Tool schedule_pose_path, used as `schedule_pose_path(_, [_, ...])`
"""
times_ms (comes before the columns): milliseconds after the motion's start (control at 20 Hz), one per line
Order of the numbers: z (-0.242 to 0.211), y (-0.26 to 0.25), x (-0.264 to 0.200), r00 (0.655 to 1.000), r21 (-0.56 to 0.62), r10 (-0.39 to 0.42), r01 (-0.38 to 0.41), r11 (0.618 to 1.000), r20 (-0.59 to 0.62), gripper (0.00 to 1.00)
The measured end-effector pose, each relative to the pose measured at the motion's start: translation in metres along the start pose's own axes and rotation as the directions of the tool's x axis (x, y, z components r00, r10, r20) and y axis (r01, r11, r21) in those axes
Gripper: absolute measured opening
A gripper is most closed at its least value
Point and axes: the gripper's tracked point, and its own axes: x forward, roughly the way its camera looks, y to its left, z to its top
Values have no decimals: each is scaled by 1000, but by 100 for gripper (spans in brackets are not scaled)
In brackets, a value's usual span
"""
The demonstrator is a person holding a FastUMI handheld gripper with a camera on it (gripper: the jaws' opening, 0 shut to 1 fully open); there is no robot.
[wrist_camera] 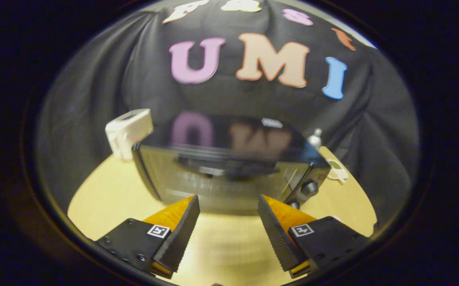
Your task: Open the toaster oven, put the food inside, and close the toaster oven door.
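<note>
A black toaster oven (229,174) stands on the pale wooden table (106,206), just ahead of my fingers. Its glass door (217,180) is closed, and a dark handle (225,165) runs across the door's upper part. Two knobs (310,187) sit on the panel at the oven's right side. My gripper (228,204) is open, with nothing between the fingers, and it hovers above the table a little short of the door's lower edge. The picture is smeared by motion.
A white box-like object (128,131) stands at the oven's back left corner. Behind the oven's right side are a small silvery shaker (315,138) and a pale flat item with a green patch (336,170). Black cloth closes off the back.
</note>
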Motion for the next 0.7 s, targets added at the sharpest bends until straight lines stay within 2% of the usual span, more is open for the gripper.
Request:
schedule_pose_path(100, [17,7,-4,997,-57,12,-8,998,76,97])
schedule_pose_path(200, [39,8,-1,991,22,15,-18,1000,130,97])
schedule_pose_path(350, [71,-7,7,980,170,-31,-3,986,195,97])
schedule_pose_path(450, [77,-23,17,979,228,-75,30,973,191,97])
schedule_pose_path(700, [74,-24,31,986,287,-67,20,958,154,97])
